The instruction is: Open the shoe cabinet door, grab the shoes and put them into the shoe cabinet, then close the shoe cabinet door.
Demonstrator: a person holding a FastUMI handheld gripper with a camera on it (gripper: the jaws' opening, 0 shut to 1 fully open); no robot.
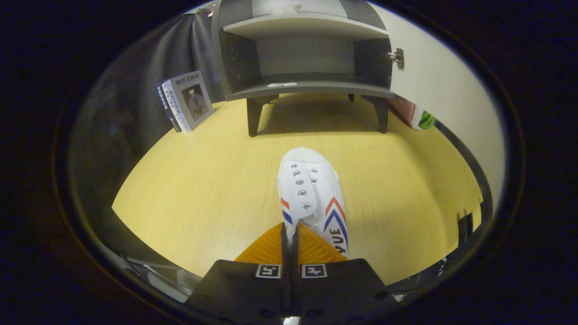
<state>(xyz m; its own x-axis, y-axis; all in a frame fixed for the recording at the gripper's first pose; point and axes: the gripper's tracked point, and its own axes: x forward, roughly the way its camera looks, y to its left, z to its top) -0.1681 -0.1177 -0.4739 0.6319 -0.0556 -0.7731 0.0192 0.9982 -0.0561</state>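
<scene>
A white shoe point(311, 194) with metal eyelets and red and blue chevrons hangs toe-forward just ahead of my fingers, above the yellow wooden table point(203, 194). My gripper point(290, 232) is shut on the shoe's heel edge, the two fingers pressed almost together with a thin strip of shoe between them. Beyond the shoe stands the grey shoe cabinet point(311, 85) on short legs, with two bare shelves showing. Its pale door point(442, 85) is swung wide open to the right, a metal hinge point(396, 56) visible at its edge.
Two books point(185, 101) lean against the dark cloth wall left of the cabinet. A red and green object point(417, 116) lies behind the open door, near the cabinet's right leg. The table's right edge runs close under the door.
</scene>
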